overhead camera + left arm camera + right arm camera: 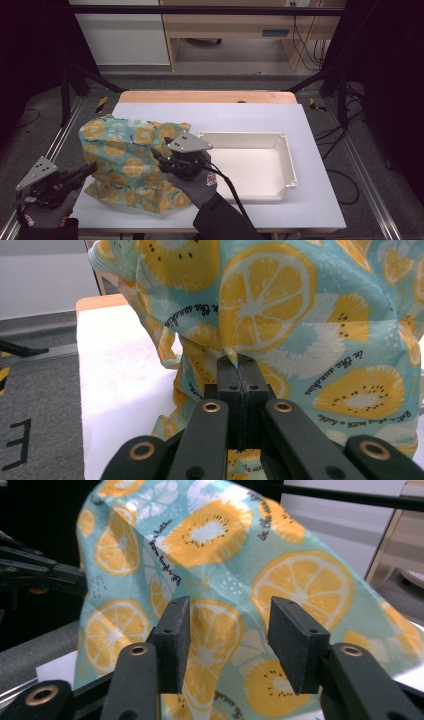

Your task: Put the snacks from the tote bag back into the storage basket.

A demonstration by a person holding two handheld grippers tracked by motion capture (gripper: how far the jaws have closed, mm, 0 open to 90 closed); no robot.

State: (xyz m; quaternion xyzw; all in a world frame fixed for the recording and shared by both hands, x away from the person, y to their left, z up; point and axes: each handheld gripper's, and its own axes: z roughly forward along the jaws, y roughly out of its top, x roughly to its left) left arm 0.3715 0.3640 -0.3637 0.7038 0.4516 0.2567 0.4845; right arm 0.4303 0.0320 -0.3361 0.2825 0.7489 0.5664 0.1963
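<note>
Nearest the lens in the left gripper view are my own two black jaws, pressed together on a fold of the fruit-print cloth [280, 315]; the fabric runs straight up from where the jaws meet and fans out across the upper right of that frame. I hold it pinched there so the cloth stays lifted and tented instead of slumping flat.

From the high view, my left gripper [91, 168] sits at the lower left, biting the cloth's left edge, and the cloth [125, 150] stands bunched on the left half of the pale table mat [310, 200]. My right gripper [156, 153] is at the middle of the frame, against the cloth's right side.

In the right gripper view its jaws stand spread, the cloth [300, 585] rising behind and between them, and I see no pad pressing on it. I judge that hand has let go and is free to take a new hold, while the left keeps the fabric up.

The white tray [290, 165] lies just right of the cloth, centre right, with nothing in it; it looks like the likely place for the cloth.
</note>
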